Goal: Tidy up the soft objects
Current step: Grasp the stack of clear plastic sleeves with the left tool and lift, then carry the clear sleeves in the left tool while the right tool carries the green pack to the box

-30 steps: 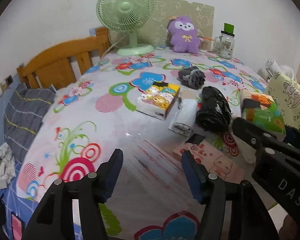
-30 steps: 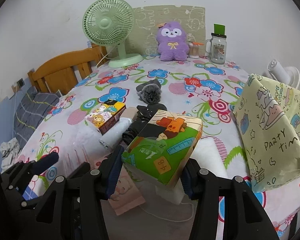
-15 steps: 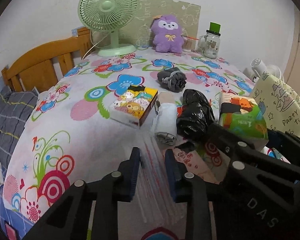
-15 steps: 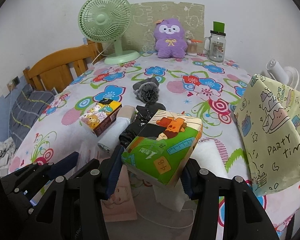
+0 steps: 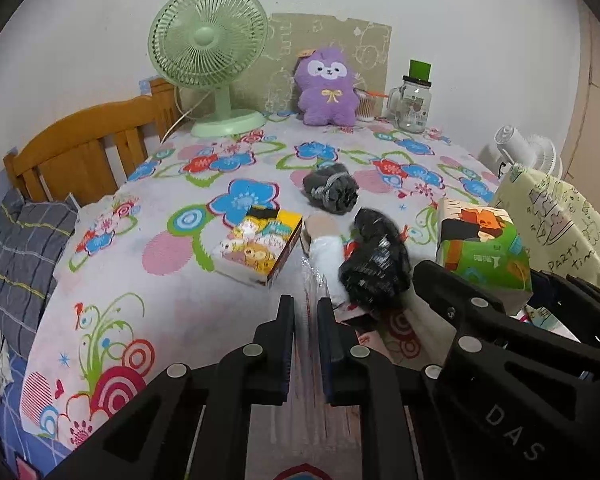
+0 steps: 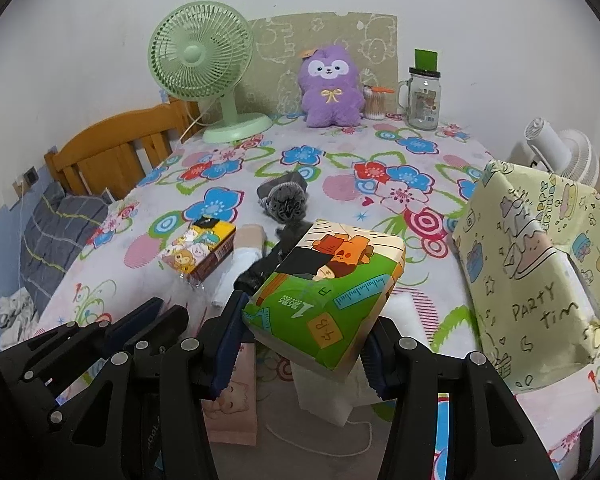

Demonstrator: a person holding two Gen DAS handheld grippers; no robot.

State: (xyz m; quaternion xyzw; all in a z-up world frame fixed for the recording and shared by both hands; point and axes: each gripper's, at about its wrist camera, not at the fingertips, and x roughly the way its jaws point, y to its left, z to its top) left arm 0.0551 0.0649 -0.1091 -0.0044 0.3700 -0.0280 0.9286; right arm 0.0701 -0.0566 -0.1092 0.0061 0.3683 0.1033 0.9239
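My left gripper [image 5: 305,308] is shut on the edge of a clear plastic bag [image 5: 311,280] with faint red stripes, which lifts off the flowered tablecloth [image 5: 148,312]. The same gripper [image 6: 168,310] shows at the lower left of the right wrist view. My right gripper [image 6: 300,332] is shut on a green tissue pack [image 6: 324,292], held tilted above the table. Beyond the bag lie a yellow cartoon box [image 5: 260,244], a white rolled cloth [image 5: 326,256], a black crumpled bundle [image 5: 376,264] and a grey rolled sock [image 5: 332,188].
A pale yellow party gift bag [image 6: 532,264] stands at the right. A green fan [image 5: 208,52], a purple plush [image 5: 328,88] and a glass jar [image 5: 414,100] line the back wall. A pink towel [image 6: 232,408] lies near the front edge. A wooden bedframe [image 5: 84,152] is at left.
My left gripper's jaws went from wide apart to pinched on the clear plastic bag and rose a little with it. The right gripper kept still with the tissue pack.
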